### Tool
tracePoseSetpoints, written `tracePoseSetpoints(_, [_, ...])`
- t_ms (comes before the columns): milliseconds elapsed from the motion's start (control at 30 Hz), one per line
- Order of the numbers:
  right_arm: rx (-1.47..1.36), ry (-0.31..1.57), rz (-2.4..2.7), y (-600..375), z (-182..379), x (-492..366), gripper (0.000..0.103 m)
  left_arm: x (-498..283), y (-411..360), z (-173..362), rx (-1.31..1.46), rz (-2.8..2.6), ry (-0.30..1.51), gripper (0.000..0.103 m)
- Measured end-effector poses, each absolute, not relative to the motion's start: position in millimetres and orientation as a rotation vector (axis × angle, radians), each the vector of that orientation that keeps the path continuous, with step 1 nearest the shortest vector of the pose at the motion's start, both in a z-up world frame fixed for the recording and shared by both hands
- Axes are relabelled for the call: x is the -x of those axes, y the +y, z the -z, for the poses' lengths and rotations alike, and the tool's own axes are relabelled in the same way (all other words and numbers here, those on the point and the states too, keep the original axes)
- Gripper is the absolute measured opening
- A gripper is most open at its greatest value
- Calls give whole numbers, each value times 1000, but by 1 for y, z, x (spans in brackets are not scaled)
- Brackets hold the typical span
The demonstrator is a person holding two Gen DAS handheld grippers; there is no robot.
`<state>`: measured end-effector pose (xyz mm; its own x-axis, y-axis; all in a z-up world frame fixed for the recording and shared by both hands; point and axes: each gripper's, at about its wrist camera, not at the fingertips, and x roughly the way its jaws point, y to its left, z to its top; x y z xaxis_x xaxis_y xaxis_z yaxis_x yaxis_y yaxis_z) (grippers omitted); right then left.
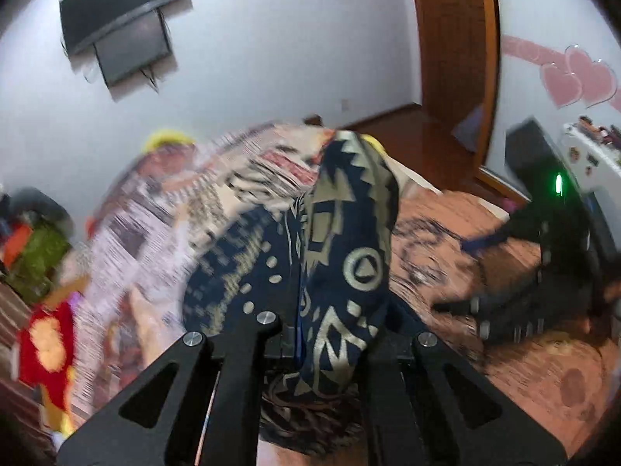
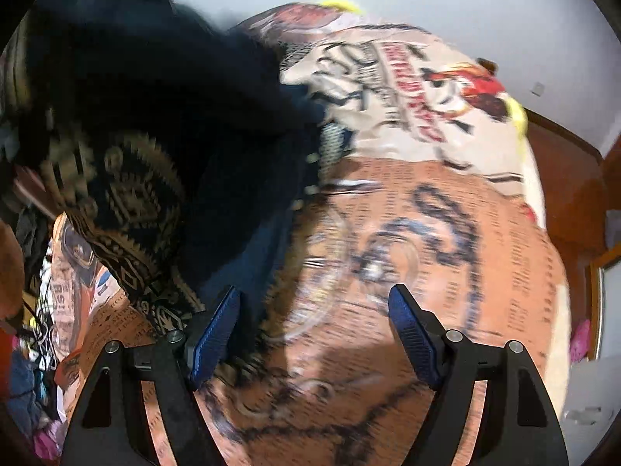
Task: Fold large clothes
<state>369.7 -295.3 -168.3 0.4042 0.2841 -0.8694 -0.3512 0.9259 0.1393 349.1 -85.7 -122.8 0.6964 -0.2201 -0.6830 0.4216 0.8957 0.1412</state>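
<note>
A dark navy garment with a gold geometric pattern (image 1: 341, 248) is pinched between the fingers of my left gripper (image 1: 297, 334), which is shut on it and holds it lifted above the bed. In the right wrist view the same garment (image 2: 128, 178) hangs at the left, blurred by motion. My right gripper (image 2: 314, 322) is open and empty, its blue pads (image 2: 413, 334) spread over the bedspread, with the garment's edge beside its left finger. My right gripper also shows in the left wrist view (image 1: 504, 303) at the right, low over the bed.
The bed has an orange and cream printed cover (image 2: 446, 233). Piled clothes (image 1: 35, 256) lie at the left. A wall-mounted screen (image 1: 124, 19), a wooden door (image 1: 454, 42) and a white cabinet (image 1: 594, 163) stand around the bed.
</note>
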Motion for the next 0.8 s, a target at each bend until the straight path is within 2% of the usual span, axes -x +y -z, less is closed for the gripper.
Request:
tracePoseSetpoints(367, [-7, 1007, -351, -342, 131, -353, 77, -325, -105, 154, -355, 490, 823, 5])
tracePoseSetpoints(467, [-34, 971, -371, -342, 114, -350, 78, -325, -108, 149, -354, 442, 786, 10])
tracePoseSetpoints(533, [-61, 945, -402, -336, 100, -351, 77, -327, -105, 143, -338, 446, 793, 17])
tracePoseSetpoints(633, [-90, 928, -451, -322, 86, -358, 78, -325, -95, 132, -298, 475, 817, 36])
tracePoseSetpoints(700, [-96, 922, -475, -312, 80, -363, 78, -319, -88, 126, -284, 492, 814, 63])
tracePoseSetpoints(800, [-116, 920, -522, -294, 70, -377, 78, -306, -69, 115, -267, 471, 793, 68])
